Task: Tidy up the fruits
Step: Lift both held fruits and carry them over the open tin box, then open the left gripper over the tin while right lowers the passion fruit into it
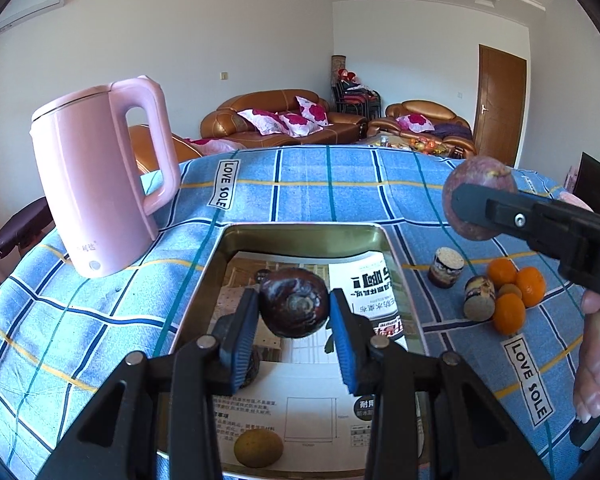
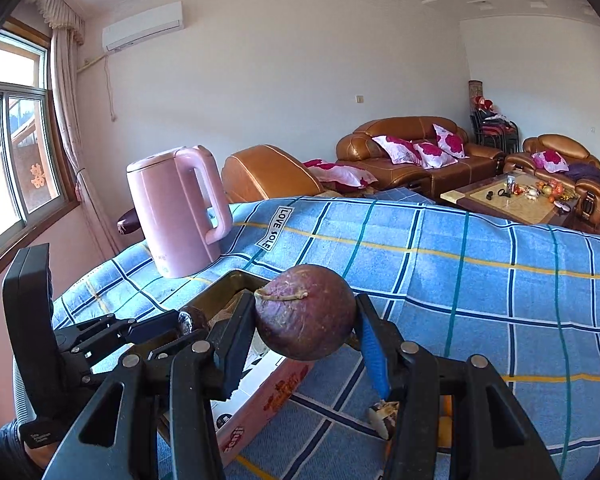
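Dark purple round fruit (image 1: 293,302) clamped in left gripper (image 1: 294,320) jaws above gold metal tray (image 1: 204,280); mottled purple fruit (image 2: 306,312) pinched by right gripper (image 2: 306,332), at 2 o'clock. Both best lowered before release, clear of yellow-brown fruit (image 1: 259,448).

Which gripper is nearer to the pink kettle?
Left. The left gripper holds a dark fruit over the tin tray beside the pink kettle; the right gripper is farther right, beyond the tray.

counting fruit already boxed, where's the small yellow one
In the left wrist view, the yellow fruit lies on the box floor, below the left gripper.
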`<state>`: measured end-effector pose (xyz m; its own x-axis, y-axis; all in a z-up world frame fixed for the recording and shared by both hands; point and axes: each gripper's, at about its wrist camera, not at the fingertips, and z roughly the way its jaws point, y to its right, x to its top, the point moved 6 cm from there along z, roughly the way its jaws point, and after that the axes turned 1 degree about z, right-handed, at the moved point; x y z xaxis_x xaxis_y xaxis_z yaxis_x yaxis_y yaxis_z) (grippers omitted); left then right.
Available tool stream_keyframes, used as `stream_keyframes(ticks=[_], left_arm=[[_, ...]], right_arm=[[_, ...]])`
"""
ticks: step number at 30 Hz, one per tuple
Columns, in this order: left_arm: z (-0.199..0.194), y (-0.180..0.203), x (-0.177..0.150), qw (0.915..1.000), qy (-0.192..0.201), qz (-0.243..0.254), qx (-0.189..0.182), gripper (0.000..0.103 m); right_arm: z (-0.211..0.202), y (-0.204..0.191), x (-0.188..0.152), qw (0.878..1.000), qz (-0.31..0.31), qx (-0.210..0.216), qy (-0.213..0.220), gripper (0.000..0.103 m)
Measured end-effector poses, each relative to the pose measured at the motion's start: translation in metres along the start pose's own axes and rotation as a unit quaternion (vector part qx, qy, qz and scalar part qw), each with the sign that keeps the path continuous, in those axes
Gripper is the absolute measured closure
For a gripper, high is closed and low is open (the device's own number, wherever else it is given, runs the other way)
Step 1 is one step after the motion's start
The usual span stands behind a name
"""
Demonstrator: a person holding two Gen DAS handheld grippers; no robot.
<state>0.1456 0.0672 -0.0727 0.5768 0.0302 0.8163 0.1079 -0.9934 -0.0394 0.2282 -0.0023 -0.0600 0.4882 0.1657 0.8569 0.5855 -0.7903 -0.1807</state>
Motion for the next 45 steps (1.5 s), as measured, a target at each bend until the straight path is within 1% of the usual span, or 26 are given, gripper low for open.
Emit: stream_keyframes(ticks=[7,15,27,34,37,42,43,44,45], left_arm=[[0.008,-0.005,-0.006,0.9999,-0.013,-0.001,0.003,0.065],[0.015,-0.008,-0.009,0.9997,-0.023,-0.006,-0.003,0.065],[0.02,-0.014,-0.012,0.9992,-0.035,-0.019,-0.005,0.065],[0.019,-0.016,-0.011,0.9993,-0.031,-0.022,0.002,0.064],[0.018,-0.016,-0.011,0.9993,-0.03,-0.021,0.007,0.064],[0.018,-0.018,-0.011,0.9993,-0.029,-0.023,0.009,0.062],[0.018,-0.018,-0.011,0.9993,-0.029,-0.023,0.01,0.059],[0.018,-0.018,-0.011,0.9993,-0.027,-0.024,0.012,0.052],[0.017,-0.019,-0.011,0.9993,-0.025,-0.025,0.015,0.048]], right_arm=[[0.027,-0.008,-0.012,1.0,0.004,0.017,-0.018,0.052],[0.042,-0.014,-0.022,0.999,-0.004,0.021,-0.031,0.052],[0.052,-0.021,-0.03,0.999,-0.017,0.022,-0.044,0.052],[0.055,-0.027,-0.031,0.998,-0.036,0.014,-0.043,0.052],[0.056,-0.03,-0.032,0.998,-0.037,0.026,-0.045,0.052],[0.058,-0.031,-0.032,0.998,-0.042,0.023,-0.044,0.052],[0.058,-0.031,-0.032,0.998,-0.041,0.023,-0.044,0.051],[0.058,-0.031,-0.032,0.998,-0.041,0.023,-0.044,0.052],[0.058,-0.032,-0.032,0.998,-0.041,0.024,-0.043,0.052]])
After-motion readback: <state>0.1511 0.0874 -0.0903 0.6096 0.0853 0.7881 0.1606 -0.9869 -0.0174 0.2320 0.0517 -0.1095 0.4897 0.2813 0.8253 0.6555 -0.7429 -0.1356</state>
